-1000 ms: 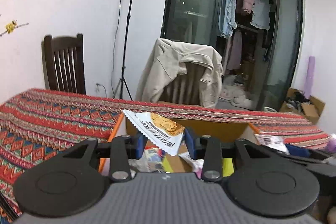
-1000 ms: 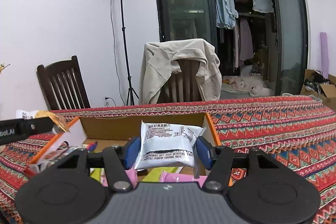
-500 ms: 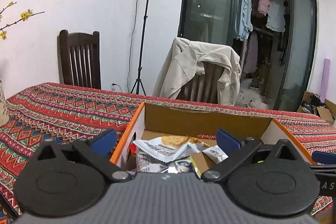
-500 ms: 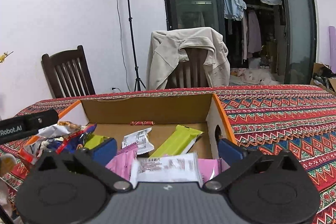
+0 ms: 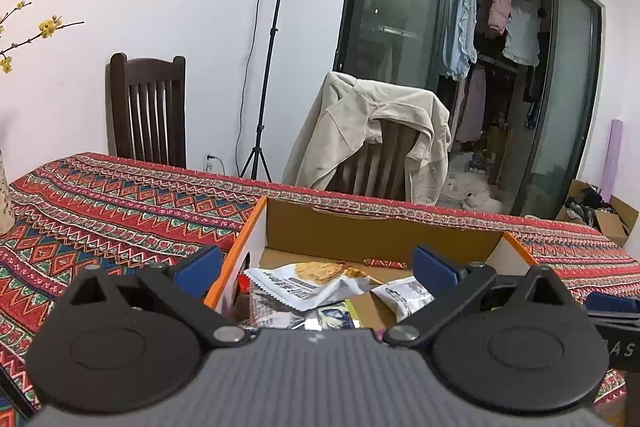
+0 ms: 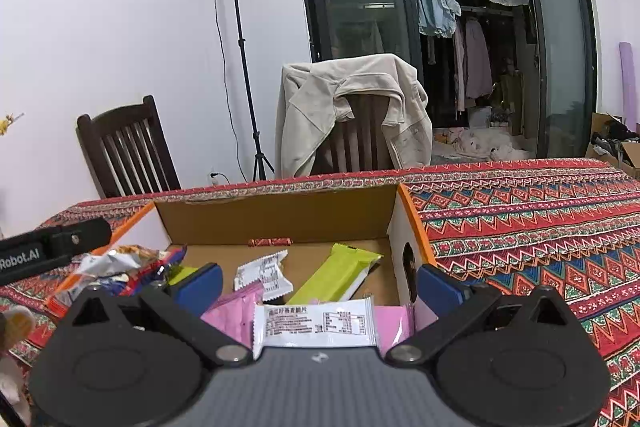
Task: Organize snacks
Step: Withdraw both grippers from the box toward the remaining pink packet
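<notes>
An open cardboard box (image 5: 380,231) with orange edges sits on the patterned tablecloth and holds several snack packets. My left gripper (image 5: 316,269) is open and empty over the box's left end, above a white cracker packet (image 5: 308,283). My right gripper (image 6: 318,283) is open and empty over the box's (image 6: 280,215) right end, just above a white packet with printed text (image 6: 316,323) lying on pink packets (image 6: 236,311). A lime-green bar (image 6: 340,275) and a small white packet (image 6: 264,273) lie further in. The left gripper's body (image 6: 52,247) shows at the box's left.
The table carries a red patterned cloth (image 6: 520,219). Behind it stand a dark wooden chair (image 5: 148,111), a chair draped with a beige jacket (image 5: 372,139) and a light stand (image 5: 272,39). A vase edge (image 5: 4,203) is at far left.
Both grippers opened and let their packets fall into the box: the left its cracker packet, the right its white text packet. Both then drew back and up slightly.
</notes>
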`<act>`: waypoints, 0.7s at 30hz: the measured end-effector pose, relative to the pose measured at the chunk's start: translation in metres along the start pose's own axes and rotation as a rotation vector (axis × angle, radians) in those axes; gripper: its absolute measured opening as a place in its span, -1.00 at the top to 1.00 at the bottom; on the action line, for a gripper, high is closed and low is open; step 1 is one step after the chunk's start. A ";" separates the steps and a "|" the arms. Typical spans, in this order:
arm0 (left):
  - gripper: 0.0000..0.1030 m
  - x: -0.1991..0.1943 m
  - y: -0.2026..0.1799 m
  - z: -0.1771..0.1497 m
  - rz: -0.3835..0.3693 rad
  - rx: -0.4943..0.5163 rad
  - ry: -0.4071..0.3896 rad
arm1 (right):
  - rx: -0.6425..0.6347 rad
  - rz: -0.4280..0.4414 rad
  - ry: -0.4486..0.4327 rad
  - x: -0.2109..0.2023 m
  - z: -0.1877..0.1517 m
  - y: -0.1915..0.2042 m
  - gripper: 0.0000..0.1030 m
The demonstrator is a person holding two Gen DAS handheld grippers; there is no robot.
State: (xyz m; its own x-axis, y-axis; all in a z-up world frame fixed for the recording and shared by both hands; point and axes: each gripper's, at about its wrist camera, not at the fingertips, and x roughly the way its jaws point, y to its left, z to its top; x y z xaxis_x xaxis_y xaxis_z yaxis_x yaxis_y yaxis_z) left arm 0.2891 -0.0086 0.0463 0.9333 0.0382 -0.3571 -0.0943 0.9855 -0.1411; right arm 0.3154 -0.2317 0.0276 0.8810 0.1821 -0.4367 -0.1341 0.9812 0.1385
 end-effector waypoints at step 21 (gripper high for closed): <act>-1.00 -0.074 0.035 -0.004 -0.011 -0.006 0.077 | -0.057 0.020 0.012 -0.078 -0.018 0.016 -1.00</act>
State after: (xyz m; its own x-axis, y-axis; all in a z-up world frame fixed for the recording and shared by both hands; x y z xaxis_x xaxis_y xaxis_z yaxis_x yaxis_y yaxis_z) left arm 0.2153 0.0220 0.0642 0.9051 0.0142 -0.4250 -0.0862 0.9848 -0.1507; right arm 0.2360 -0.2289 0.0482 0.8723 0.2018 -0.4454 -0.1774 0.9794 0.0963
